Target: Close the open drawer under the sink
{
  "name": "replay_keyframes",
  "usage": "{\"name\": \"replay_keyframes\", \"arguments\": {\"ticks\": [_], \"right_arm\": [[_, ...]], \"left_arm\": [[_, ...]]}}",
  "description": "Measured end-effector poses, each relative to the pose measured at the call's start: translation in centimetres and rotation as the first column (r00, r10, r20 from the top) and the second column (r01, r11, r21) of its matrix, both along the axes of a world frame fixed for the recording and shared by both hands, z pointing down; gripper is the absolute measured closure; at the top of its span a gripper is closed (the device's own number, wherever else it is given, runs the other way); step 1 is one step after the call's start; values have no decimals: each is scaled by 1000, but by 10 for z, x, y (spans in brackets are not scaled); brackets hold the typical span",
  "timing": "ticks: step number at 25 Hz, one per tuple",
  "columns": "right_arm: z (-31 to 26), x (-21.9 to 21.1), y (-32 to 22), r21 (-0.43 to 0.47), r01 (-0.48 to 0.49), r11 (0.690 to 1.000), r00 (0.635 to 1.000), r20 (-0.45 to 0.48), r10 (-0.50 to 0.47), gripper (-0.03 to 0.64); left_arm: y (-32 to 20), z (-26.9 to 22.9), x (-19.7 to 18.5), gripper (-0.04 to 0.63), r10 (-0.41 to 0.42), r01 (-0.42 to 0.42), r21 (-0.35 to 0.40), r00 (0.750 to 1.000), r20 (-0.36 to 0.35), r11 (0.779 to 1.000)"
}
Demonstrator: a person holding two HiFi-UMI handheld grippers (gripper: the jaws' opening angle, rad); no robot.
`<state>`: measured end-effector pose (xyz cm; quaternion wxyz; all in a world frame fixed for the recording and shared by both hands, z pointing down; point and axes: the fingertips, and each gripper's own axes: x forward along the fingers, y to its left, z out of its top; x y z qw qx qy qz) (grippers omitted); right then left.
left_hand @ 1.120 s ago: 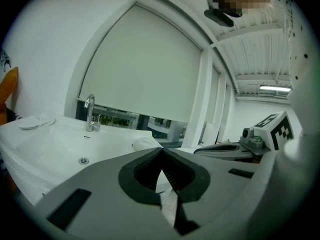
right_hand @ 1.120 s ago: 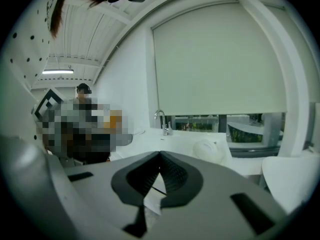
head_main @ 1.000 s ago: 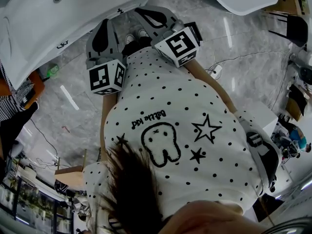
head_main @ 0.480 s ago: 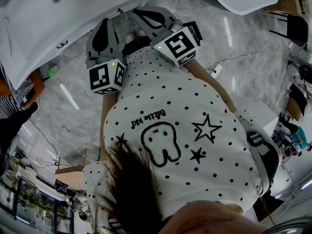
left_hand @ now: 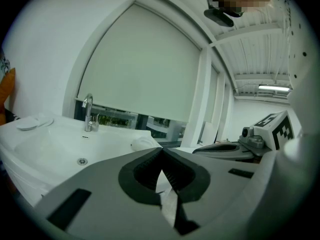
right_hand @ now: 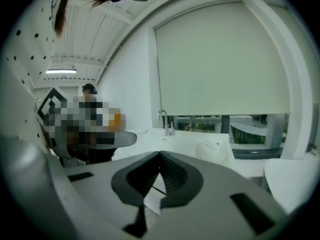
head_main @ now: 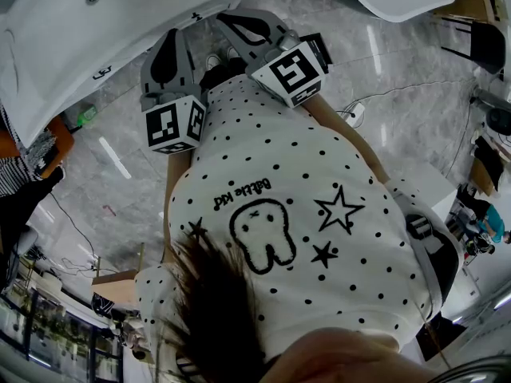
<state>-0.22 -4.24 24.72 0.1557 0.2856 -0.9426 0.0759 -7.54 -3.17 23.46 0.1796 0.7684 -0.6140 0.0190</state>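
**Both claws closed and empty beside the sink**

The left claw (left_hand: 161, 149) has its jaws together at the tips with nothing between them. The right claw (right_hand: 160, 154) is the same, tips meeting and empty. In the head view both are held level in front of the person's dotted white shirt (head_main: 319, 182), side by side and near each other. Each one's marker cube (head_main: 174, 124) sits just at the chest.

The white sink (head_main: 56, 38) fills the upper left corner of the head view, above the grey marble floor (head_main: 415, 94). The left claw's tips lie just beside its near edge. Both gripper views look across the basin top toward the tap (left_hand: 88, 112) at the sink's far edge, below a drawn window blind (left_hand: 145, 69).

No view shows the space under the sink, so the drawer's place cannot be told.
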Motion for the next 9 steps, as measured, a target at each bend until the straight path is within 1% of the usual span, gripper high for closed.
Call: {"name": "replay_keyframes", "arguments": {"ticks": [9], "right_arm": [[0,0,0,3,2,1000,1000,-2,-2,603]], "left_arm": [[1,0,-1,591,-4,4,1,1000,4,1000]]}}
